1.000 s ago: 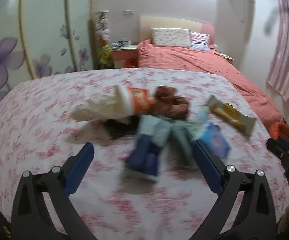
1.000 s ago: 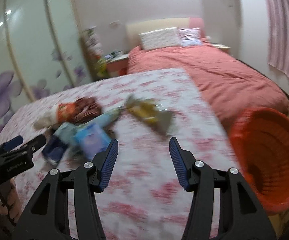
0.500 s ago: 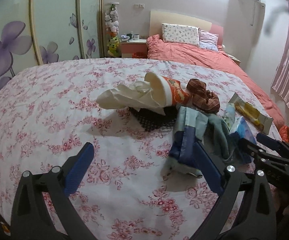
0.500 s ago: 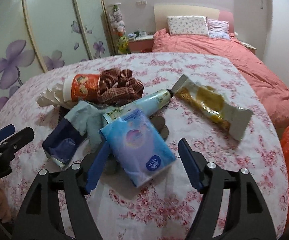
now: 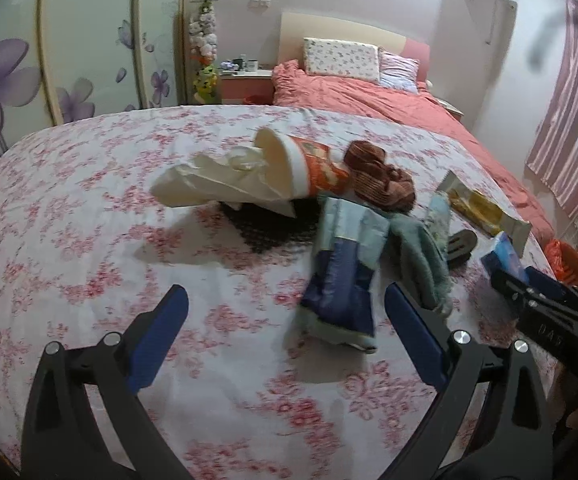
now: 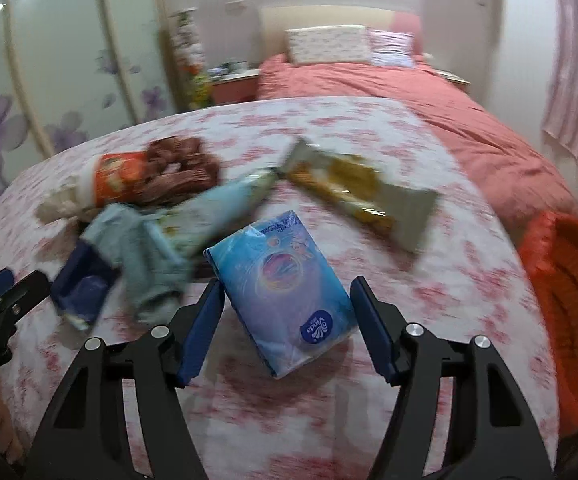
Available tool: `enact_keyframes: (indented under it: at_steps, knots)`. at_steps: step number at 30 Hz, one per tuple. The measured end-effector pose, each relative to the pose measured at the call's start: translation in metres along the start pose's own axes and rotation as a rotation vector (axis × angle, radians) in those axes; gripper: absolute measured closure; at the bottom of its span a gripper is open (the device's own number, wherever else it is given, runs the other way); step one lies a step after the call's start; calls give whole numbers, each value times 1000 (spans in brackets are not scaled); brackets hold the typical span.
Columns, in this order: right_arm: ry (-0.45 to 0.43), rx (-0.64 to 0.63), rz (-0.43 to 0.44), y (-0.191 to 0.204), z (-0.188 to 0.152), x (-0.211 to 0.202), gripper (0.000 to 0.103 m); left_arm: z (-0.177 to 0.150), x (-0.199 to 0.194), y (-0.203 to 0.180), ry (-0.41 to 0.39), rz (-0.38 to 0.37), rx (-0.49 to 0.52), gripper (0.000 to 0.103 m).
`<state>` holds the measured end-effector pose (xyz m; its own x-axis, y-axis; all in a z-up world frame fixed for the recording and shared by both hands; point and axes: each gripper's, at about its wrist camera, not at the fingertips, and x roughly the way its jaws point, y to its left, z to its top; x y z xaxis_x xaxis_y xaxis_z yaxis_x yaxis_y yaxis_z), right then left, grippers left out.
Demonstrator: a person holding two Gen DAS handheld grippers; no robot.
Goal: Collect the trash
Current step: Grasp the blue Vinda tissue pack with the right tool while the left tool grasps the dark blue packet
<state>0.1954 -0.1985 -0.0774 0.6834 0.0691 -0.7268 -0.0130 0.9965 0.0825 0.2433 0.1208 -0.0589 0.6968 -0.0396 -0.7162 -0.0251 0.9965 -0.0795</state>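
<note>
A heap of litter lies on the floral bedspread: an orange paper cup with a white bag spilling from it, a brown cloth, a dark-blue-and-pale packet, a green cloth and a yellow wrapper. My left gripper is open just short of the packet, which lies by its right finger. A blue tissue pack lies between the jaws of my right gripper. They are closing, with gaps still on both sides of the pack.
An orange basket stands off the bedspread's right edge. A pale blue tube lies in the heap. Behind are a red-covered bed, a nightstand and flowered wardrobe doors.
My right gripper swung left from the basket side and came down over the tissue pack, which now sits between its jaws. My left gripper sank slightly toward the heap.
</note>
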Motion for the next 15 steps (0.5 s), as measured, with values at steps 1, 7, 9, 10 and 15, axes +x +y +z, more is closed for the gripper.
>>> enact_keyframes:
  at_steps: [1, 7, 9, 10, 15]
  knots:
    - [10, 18, -16, -6, 0, 2, 40, 0, 3, -4, 5, -4, 6, 6]
    - [33, 56, 5, -17, -1, 7, 41, 3, 21, -22, 40, -7, 42, 14]
    - [38, 43, 17, -14, -3, 10, 38, 4, 27, -24, 52, 1, 47, 17]
    - [46, 39, 32, -14, -3, 12, 38, 5, 30, -25, 58, 2, 47, 19]
    - [66, 35, 53, -10, -2, 18, 37, 7, 41, -23, 86, -5, 32, 26]
